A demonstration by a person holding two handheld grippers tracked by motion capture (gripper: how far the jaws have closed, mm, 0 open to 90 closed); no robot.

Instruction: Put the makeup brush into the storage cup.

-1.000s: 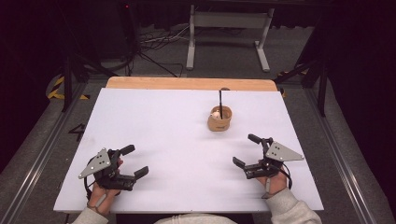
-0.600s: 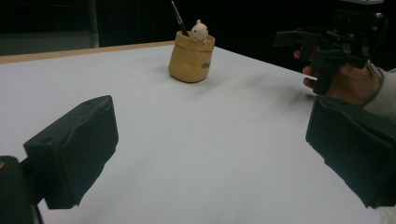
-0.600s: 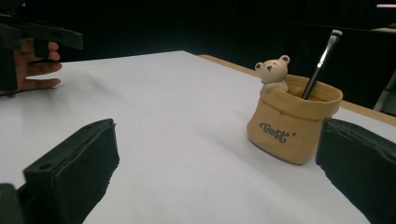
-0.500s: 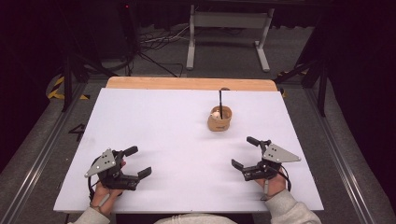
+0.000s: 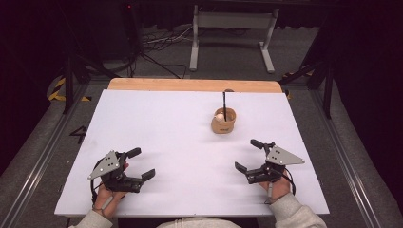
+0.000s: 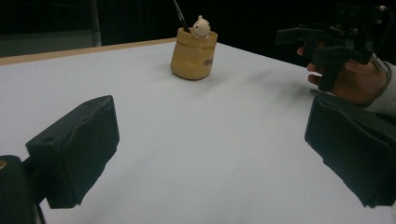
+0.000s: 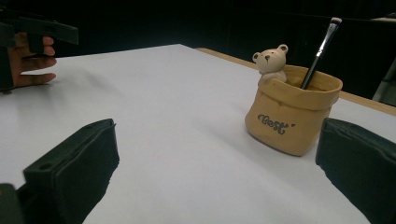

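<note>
Brush [image 5: 224, 102] stands upright in the pot [image 5: 223, 121], nearer the right gripper [image 5: 250, 156] (both grippers' jaws apart, empty).

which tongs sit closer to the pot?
The right tongs: the pot stands just ahead of them, while the left tongs lie across the table, both open.
</note>
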